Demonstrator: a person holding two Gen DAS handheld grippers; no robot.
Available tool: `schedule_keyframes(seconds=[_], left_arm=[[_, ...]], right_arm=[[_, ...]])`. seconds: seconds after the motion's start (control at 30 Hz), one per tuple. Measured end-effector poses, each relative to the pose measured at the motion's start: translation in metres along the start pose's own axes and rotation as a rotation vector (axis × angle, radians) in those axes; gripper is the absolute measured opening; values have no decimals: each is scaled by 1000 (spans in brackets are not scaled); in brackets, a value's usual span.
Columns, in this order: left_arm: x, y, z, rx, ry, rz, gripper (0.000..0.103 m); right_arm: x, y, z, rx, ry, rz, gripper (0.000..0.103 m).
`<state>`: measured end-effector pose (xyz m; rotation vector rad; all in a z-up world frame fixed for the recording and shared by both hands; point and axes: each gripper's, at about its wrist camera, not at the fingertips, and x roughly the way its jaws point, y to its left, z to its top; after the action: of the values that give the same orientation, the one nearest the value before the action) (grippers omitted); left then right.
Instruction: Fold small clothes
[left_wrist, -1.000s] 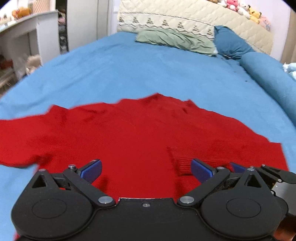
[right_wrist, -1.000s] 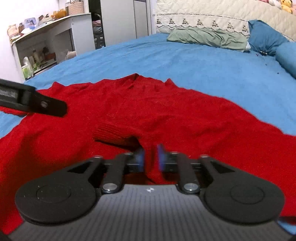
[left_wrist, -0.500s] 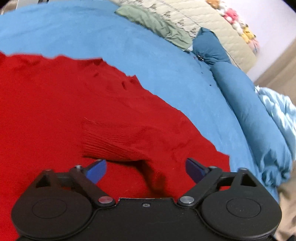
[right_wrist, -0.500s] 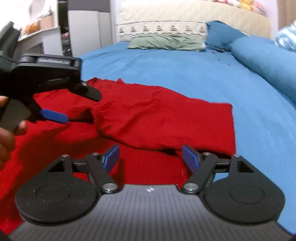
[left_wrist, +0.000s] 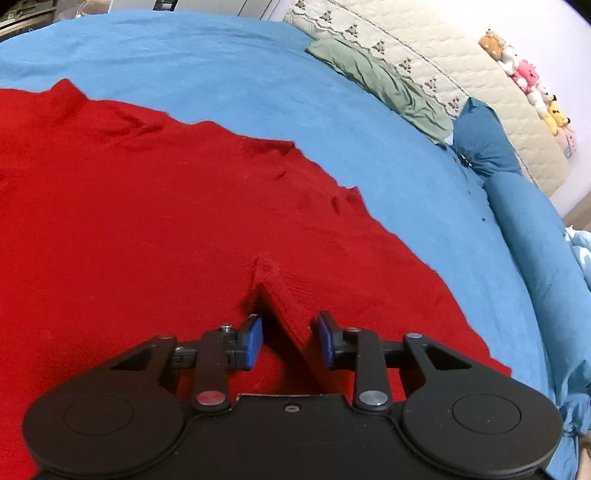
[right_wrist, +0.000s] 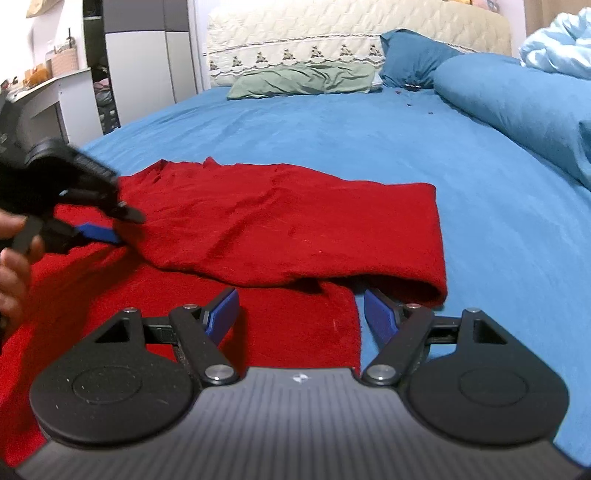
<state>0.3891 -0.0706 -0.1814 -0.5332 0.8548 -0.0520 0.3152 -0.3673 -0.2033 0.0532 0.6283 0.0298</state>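
Red sweater (left_wrist: 155, 229): cut off at the 9 o'clock edge of the left wrist view, its near hem hidden under the left gripper (left_wrist: 290, 341) body; whether the pads touch the raised cuff fold between them cannot be told. In the right wrist view the left gripper (right_wrist: 92, 225) is motion-blurred at 9 o'clock, and the hand (right_wrist: 14, 266) holding it is cropped by the frame. Shelf items (right_wrist: 55, 62) at 10 o'clock are too small to identify.

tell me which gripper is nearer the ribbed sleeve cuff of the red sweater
Left. The left gripper has the ribbed cuff between its fingers. The right gripper is open, off to the side over the sweater's hem corner.
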Motion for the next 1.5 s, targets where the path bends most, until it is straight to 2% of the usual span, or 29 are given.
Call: schedule_keyframes(seconds=[0.13,0.17,0.2,0.23,0.3,0.4,0.5,0.6,0.7,0.83,0.97,1.1,1.2,1.33,1.43,1.5], left_arm=[[-1,7,-1,-11,-1,-28,33],[0,6,1,-7,-4,-28,28],[1,4,1,2,-6,-31,19],[3,2,2,12,-3,-42,4],[4,-3,7,27,-22,-54,4],[-18,-8,22,58,-123,-78,4],[-51,-7,43,114,-271,-55,4],[-81,6,60,192,-405,4,4],[-92,29,69,233,-460,73,4],[-82,67,69,167,-430,85,4],[-72,76,62,158,-405,85,4],[-71,85,59,170,-379,103,4],[-67,102,56,171,-311,151,5],[-56,126,47,160,-171,199,15],[-65,132,41,180,-153,193,18],[-78,128,41,197,-173,203,36]], right_arm=[[0,2,0,0,2,-5,90],[0,3,-1,-4,3,-7,90],[-1,4,-1,-9,4,-9,90],[-1,5,-1,-12,5,-12,91],[-2,6,-1,-16,6,-27,92],[0,6,1,-16,14,-97,93],[8,3,5,-14,46,-177,93],[17,-2,11,14,72,-171,94],[31,2,20,-18,102,-172,95],[49,13,32,-94,120,-178,95],[64,20,47,-163,138,-191,94],[62,9,47,-141,137,-237,92],[60,-5,39,-111,153,-220,92],[58,-8,40,-119,156,-211,92],[58,-5,44,-146,161,-212,93],[54,-4,46,-165,150,-202,94]])
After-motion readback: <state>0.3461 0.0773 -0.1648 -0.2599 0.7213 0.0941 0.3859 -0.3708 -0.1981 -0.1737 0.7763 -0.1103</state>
